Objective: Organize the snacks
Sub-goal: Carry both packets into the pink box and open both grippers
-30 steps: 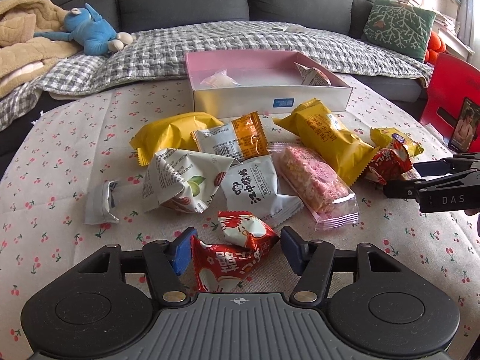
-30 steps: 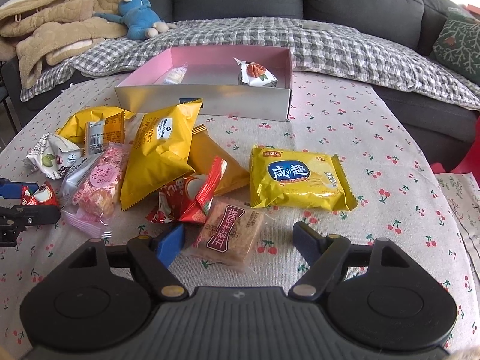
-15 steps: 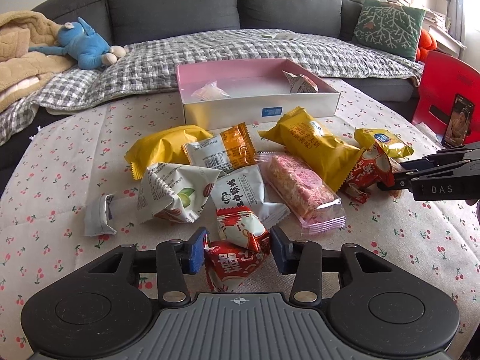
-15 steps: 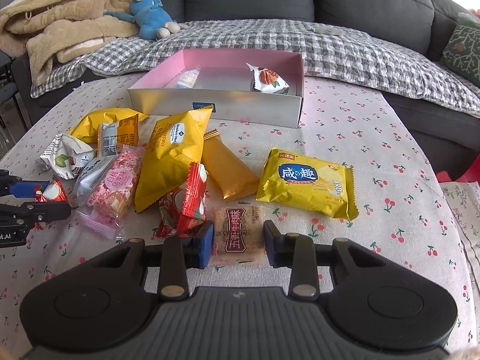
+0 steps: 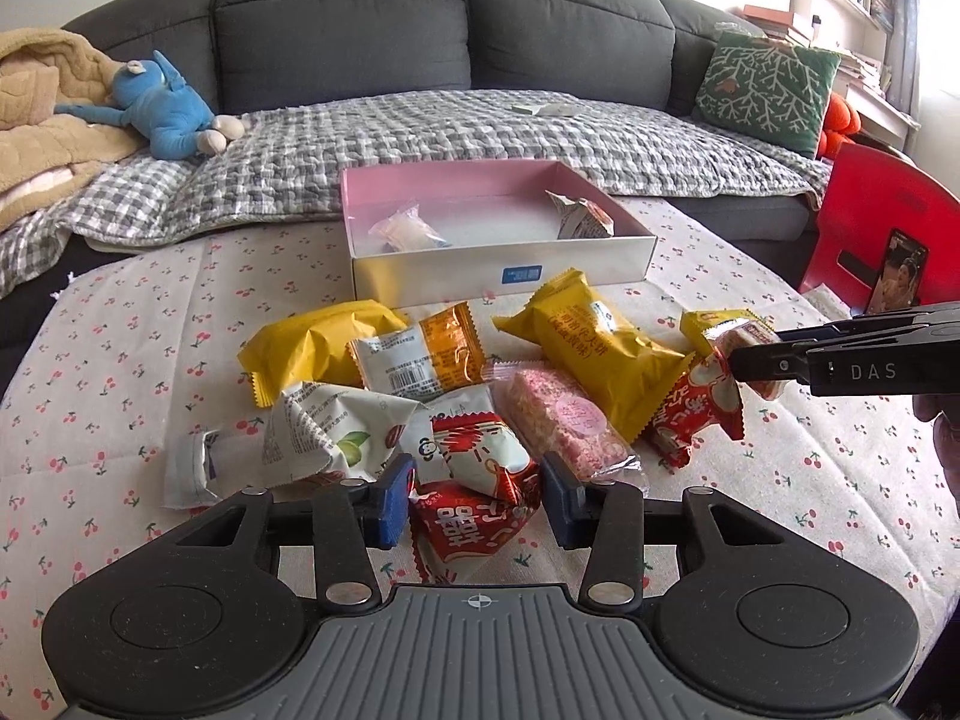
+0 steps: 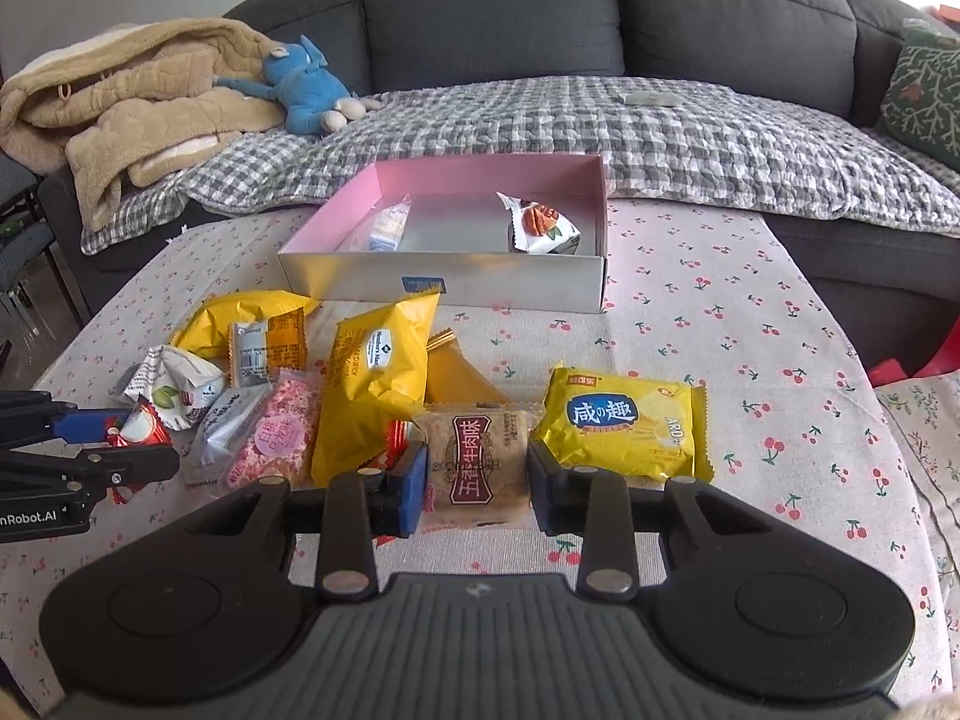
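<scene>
My left gripper (image 5: 477,501) is shut on a red and white snack packet (image 5: 474,492), held just above the cherry-print tablecloth (image 5: 120,396). My right gripper (image 6: 477,489) is shut on a tan beef-flavour snack bar (image 6: 477,462), lifted off the cloth; it also shows in the left wrist view (image 5: 747,354). The pink-lined open box (image 5: 498,270) stands beyond the pile and holds a clear packet (image 5: 405,231) and a nut packet (image 6: 540,228). Several loose snacks lie between: yellow bags (image 6: 375,378), a pink bar (image 5: 564,426), a yellow cracker pack (image 6: 624,426).
A dark grey sofa (image 5: 360,42) with a checked blanket, a blue plush toy (image 5: 165,114) and a green cushion (image 5: 765,84) runs behind the table. A red chair (image 5: 882,228) stands at the right edge.
Both grippers closed on their snacks and lifted them: the left on the red packet, the right on the tan bar. Both cameras rose and pulled back a little.
</scene>
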Demonstrator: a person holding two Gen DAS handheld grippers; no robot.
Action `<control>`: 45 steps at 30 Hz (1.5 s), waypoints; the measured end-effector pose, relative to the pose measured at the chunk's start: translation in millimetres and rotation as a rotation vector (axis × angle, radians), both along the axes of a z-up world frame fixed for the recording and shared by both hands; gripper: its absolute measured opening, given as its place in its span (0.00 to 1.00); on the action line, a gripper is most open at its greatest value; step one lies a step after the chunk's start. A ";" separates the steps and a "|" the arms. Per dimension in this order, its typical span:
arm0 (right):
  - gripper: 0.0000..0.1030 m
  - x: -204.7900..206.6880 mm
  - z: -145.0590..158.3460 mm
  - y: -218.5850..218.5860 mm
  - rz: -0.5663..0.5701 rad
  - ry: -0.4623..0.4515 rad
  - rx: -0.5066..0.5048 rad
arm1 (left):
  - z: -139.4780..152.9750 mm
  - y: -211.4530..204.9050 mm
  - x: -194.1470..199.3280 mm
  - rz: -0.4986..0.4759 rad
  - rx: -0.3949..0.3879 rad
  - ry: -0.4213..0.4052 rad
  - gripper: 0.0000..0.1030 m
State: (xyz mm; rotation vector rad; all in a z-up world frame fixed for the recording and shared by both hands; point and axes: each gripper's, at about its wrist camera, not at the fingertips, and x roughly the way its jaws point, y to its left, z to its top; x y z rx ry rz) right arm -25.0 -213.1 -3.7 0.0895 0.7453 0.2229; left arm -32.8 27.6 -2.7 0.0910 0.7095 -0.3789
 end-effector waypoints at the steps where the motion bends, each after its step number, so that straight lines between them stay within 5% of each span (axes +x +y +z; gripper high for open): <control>1: 0.31 1.0 1.1 0.0 -0.002 -0.001 0.003 | 0.7 -0.8 0.6 0.000 -0.001 0.000 0.41; 21: 0.31 50.8 29.6 12.5 -0.023 0.001 0.094 | 24.6 -33.2 56.8 0.059 -0.035 -0.040 0.41; 45: 0.31 168.0 31.9 -23.6 -0.120 0.007 0.168 | 17.4 -82.7 190.4 0.148 -0.053 0.026 0.42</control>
